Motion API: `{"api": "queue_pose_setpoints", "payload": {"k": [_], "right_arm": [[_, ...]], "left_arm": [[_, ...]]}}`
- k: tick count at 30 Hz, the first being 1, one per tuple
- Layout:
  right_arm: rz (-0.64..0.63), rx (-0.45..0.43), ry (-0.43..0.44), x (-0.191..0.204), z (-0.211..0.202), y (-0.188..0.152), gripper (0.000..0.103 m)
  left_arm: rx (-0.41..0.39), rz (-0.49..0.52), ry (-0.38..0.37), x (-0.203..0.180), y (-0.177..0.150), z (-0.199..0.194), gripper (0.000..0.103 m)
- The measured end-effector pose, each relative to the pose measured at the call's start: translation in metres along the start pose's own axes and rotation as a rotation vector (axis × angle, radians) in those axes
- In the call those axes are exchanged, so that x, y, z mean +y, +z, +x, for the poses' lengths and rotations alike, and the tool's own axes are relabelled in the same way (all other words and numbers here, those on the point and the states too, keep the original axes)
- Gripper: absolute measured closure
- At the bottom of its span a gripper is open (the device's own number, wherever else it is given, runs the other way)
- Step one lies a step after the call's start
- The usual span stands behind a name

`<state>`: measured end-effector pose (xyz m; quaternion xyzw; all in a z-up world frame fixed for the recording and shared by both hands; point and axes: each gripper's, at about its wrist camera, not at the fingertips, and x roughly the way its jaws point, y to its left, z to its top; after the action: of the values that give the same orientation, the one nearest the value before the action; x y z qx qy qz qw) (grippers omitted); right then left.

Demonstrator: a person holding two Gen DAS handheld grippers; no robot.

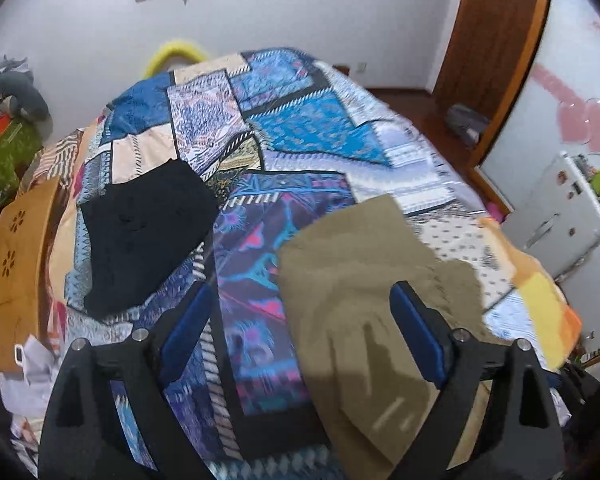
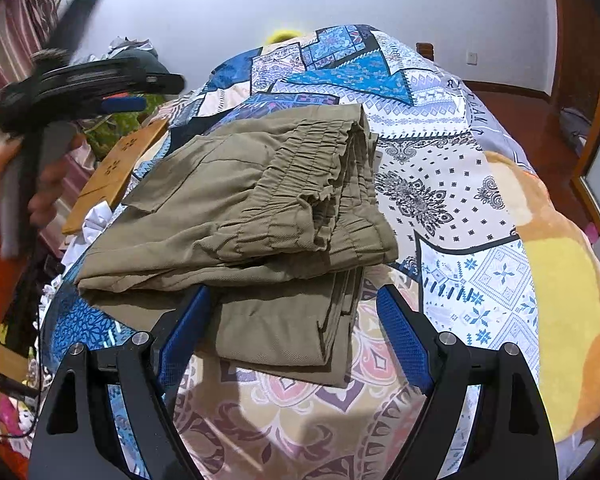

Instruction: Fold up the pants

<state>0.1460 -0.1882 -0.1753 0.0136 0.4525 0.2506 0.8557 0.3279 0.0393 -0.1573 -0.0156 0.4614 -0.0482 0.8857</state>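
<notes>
Khaki pants [image 2: 260,208] lie folded into a thick stack on the patterned bedspread [image 2: 440,200], elastic waistband on top toward the far right. My right gripper [image 2: 294,296] hovers open at the stack's near edge; the lower fold lies between its blue pads [image 2: 404,336], which do not press it. In the left wrist view the same pants [image 1: 360,280] appear blurred at the lower right. My left gripper [image 1: 300,304] is open and empty above the pants' left edge. The right wrist view shows the left gripper [image 2: 160,90] held by a hand [image 2: 48,184], up at the left.
A folded black garment [image 1: 148,232] rests on the bedspread [image 1: 300,120], left of the khaki pants. A wooden board [image 1: 16,248] leans at the bed's left side, with crumpled paper below it. A white fridge [image 1: 560,216] and a wooden door [image 1: 496,40] stand on the right.
</notes>
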Motion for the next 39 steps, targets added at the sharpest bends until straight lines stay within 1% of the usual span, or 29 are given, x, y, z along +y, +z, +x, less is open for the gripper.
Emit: {"api": "queue_pose_setpoints", "payload": {"k": [3,5,8,11,12,13,14,16,20,21,23,26,29,31,33,36,39], "right_arm": [[0.017,-0.002,0.001,-0.004,0.000,0.000,0.021],[0.030,0.002,0.004,-0.007,0.001,0.000,0.021],[0.041,0.013,0.005,-0.011,0.005,0.000,0.021],[0.055,0.016,0.000,-0.015,0.005,0.001,0.021],[0.058,0.015,-0.004,-0.017,0.004,0.001,0.021],[0.061,0.014,-0.008,-0.018,0.003,0.001,0.021],[0.064,0.014,-0.011,-0.019,0.003,0.002,0.021],[0.070,0.017,-0.015,-0.022,0.003,0.003,0.021],[0.074,0.012,-0.036,-0.028,-0.004,0.002,0.021],[0.075,0.008,-0.043,-0.029,-0.007,0.002,0.021],[0.077,-0.001,-0.051,-0.032,-0.012,0.001,0.021],[0.078,-0.017,-0.063,-0.034,-0.020,0.000,0.021],[0.079,-0.035,-0.066,-0.034,-0.026,0.000,0.021],[0.081,-0.045,-0.057,-0.032,-0.030,0.002,0.021],[0.085,-0.048,-0.044,-0.029,-0.031,0.004,0.021],[0.078,-0.060,-0.027,-0.022,-0.031,0.006,0.021],[0.060,-0.062,-0.018,-0.014,-0.027,0.010,0.021]], "left_arm": [[0.052,0.005,0.003,0.005,0.014,0.033,0.013],[0.111,0.010,0.008,0.006,0.022,0.065,0.013],[0.190,0.018,0.025,0.002,0.027,0.109,0.013],[0.256,0.045,0.065,0.000,0.023,0.143,0.012],[0.279,0.059,0.087,0.001,0.021,0.155,0.009],[0.281,0.067,0.093,0.001,0.019,0.160,0.006],[0.266,0.082,0.101,0.003,0.018,0.161,0.001],[0.265,0.101,0.112,0.007,0.016,0.161,0.000],[0.250,0.133,0.172,0.022,0.006,0.149,0.000],[0.246,0.119,0.187,0.031,0.000,0.143,0.000],[0.246,0.079,0.195,0.049,-0.011,0.131,0.000],[0.255,-0.003,0.172,0.078,-0.028,0.110,0.000],[0.249,-0.035,0.172,0.098,-0.051,0.083,0.000],[0.246,-0.037,0.175,0.103,-0.066,0.068,0.000],[0.257,-0.045,0.160,0.105,-0.083,0.055,0.000],[0.258,-0.091,0.115,0.112,-0.111,0.032,0.000],[0.241,-0.115,0.094,0.110,-0.130,0.017,0.000]]}}
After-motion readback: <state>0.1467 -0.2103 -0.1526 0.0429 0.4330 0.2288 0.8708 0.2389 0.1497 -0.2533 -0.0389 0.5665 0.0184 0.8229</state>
